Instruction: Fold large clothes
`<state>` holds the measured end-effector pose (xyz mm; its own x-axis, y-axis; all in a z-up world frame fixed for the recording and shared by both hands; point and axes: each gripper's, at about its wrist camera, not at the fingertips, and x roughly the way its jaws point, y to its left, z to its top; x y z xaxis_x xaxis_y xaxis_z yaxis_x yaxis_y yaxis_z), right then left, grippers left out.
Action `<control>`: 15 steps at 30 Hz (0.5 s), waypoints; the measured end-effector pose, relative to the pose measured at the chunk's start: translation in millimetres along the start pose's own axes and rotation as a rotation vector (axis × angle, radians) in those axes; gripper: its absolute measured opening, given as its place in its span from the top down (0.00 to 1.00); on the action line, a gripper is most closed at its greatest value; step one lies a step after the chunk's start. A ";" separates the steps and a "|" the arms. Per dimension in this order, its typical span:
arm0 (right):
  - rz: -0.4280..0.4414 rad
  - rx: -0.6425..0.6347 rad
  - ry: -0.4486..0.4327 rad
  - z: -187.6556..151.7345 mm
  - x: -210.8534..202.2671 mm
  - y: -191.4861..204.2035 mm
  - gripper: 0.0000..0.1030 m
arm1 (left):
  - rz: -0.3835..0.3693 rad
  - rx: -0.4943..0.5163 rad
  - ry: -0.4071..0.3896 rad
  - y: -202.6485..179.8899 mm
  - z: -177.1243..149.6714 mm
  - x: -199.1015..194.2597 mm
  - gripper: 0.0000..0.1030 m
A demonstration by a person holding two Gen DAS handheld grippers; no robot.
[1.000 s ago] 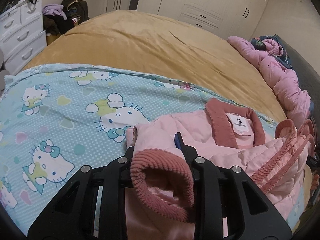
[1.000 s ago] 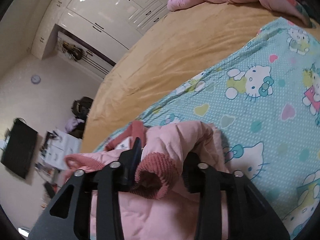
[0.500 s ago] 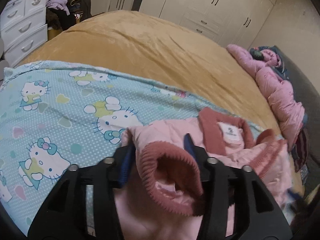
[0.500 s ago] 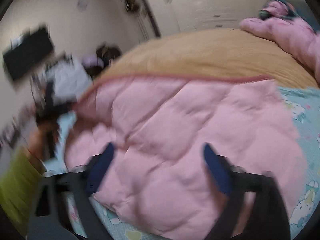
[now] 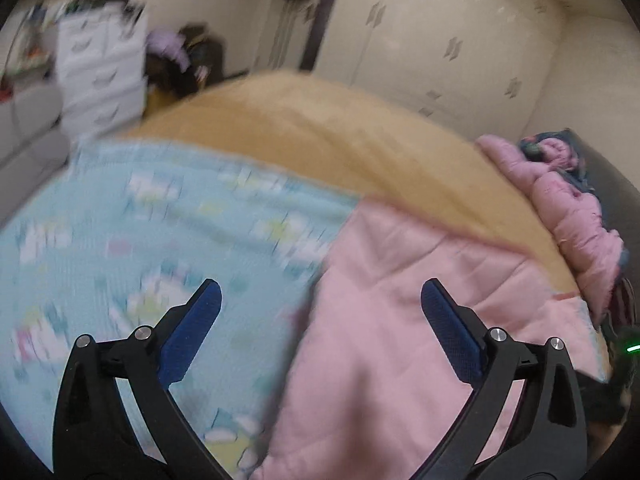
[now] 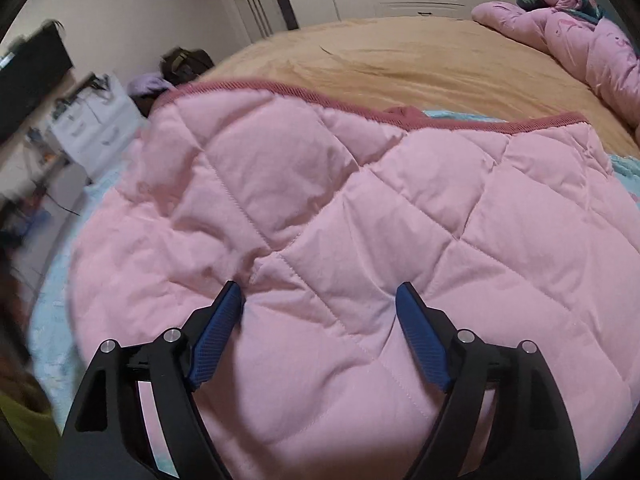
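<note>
A pink quilted jacket (image 6: 340,216) with a darker pink ribbed hem (image 6: 280,90) lies spread back-up on the light blue cartoon-cat sheet (image 5: 160,240). It also shows in the left wrist view (image 5: 400,320), blurred. My right gripper (image 6: 320,312) is open and empty just above the jacket's near part. My left gripper (image 5: 320,316) is open and empty above the jacket's left edge and the sheet.
A tan blanket (image 6: 400,56) covers the bed beyond the sheet. A second pink padded garment (image 6: 580,40) lies at the far right. White drawers (image 5: 100,68) and a dark bag (image 6: 184,64) stand left of the bed. White wardrobes (image 5: 440,48) line the back wall.
Both grippers let go of the ribbed cuffs and opened. The jacket now lies flat with its quilted back up. The left camera is swinging, so its view is blurred.
</note>
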<state>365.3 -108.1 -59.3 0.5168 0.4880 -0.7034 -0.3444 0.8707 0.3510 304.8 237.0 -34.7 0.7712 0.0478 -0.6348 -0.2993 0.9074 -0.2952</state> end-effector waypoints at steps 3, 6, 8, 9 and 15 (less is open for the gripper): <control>0.032 0.065 -0.146 2.7 -48.6 -27.8 0.24 | -0.020 -0.056 0.059 16.1 -14.0 19.3 0.09; -0.080 0.123 -0.260 2.1 -90.3 -64.1 0.21 | -0.059 -0.034 0.082 14.5 -15.5 24.1 0.09; -0.164 0.143 -0.273 2.7 -100.6 -84.4 0.19 | -0.059 0.013 0.078 6.8 -13.7 23.0 0.09; -0.222 0.155 -0.272 2.8 -104.0 -97.4 0.19 | -0.051 0.029 0.083 3.1 -13.9 23.2 0.09; -0.288 0.201 -0.171 13.1 -84.0 -141.5 0.18 | -0.042 0.097 0.125 -15.2 -17.5 36.2 0.09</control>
<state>380.9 -271.5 -41.7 0.6987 0.2103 -0.6838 -0.0143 0.9597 0.2806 327.5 217.6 -65.7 0.7040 -0.0384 -0.7092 -0.2078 0.9437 -0.2574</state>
